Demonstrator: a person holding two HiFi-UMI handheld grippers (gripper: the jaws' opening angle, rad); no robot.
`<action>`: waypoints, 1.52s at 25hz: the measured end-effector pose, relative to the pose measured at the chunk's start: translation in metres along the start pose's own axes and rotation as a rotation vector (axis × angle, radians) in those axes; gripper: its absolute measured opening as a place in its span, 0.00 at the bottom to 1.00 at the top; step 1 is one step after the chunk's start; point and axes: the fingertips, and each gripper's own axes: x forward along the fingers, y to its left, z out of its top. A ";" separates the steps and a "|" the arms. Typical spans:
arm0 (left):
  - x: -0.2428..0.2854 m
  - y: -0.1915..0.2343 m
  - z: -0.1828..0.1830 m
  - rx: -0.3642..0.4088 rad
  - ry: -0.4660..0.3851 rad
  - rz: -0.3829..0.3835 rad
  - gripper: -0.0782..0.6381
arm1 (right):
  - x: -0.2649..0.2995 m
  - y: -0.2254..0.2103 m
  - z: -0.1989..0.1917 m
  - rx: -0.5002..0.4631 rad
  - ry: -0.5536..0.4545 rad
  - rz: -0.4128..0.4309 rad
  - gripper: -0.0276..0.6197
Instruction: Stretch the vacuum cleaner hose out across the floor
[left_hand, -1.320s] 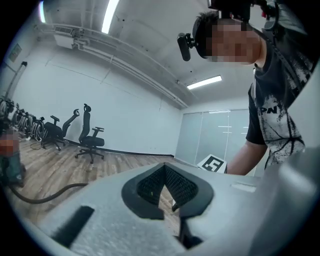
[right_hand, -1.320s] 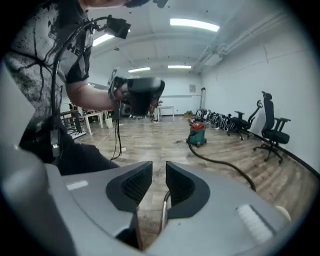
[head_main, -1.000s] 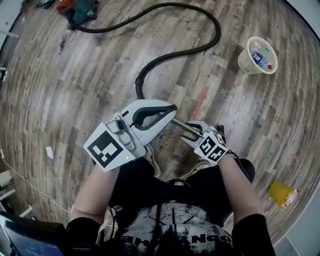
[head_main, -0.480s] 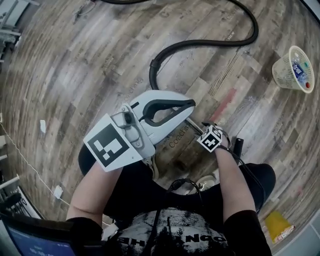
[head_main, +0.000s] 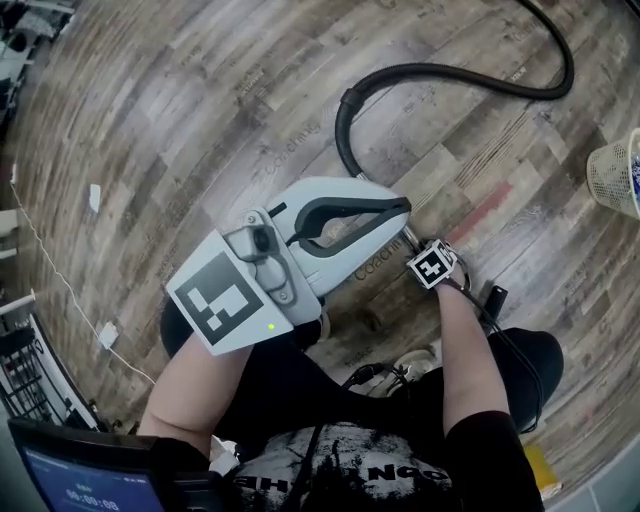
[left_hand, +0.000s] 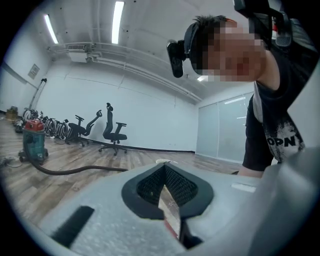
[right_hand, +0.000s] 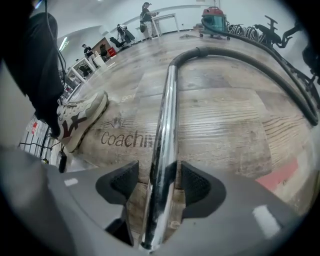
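Left gripper (head_main: 403, 208) closed | wood-plank floor (head_main: 200, 120) | office chairs (left_hand: 114, 132) by white wall (left_hand: 150, 100)

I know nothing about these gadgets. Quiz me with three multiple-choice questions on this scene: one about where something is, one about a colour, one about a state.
1. Where is the shiny metal tube?
A. Between the jaws of the right gripper
B. Standing upright
C. Hanging in the air

2. What colour is the hose?
A. White
B. Black
C. Yellow

3. How do the jaws of the left gripper stand?
A. Wide apart
B. Closed on the hose
C. Together, with nothing between them

Answers:
1 A: the right gripper view shows the tube lying between open jaws, which have just been opening.
2 B: it curves dark across the wooden floor.
3 C: the left gripper view shows the pads meeting, with nothing in them.
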 end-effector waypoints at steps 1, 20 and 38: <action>-0.002 -0.001 -0.001 -0.004 0.003 0.006 0.11 | 0.003 0.000 -0.001 0.002 0.005 -0.014 0.45; -0.003 -0.019 -0.011 -0.029 0.044 -0.003 0.11 | -0.042 -0.042 -0.010 -0.047 0.040 -0.188 0.31; 0.029 0.003 -0.114 -0.508 0.219 0.053 0.36 | -0.188 -0.121 0.048 -0.337 0.048 -0.337 0.29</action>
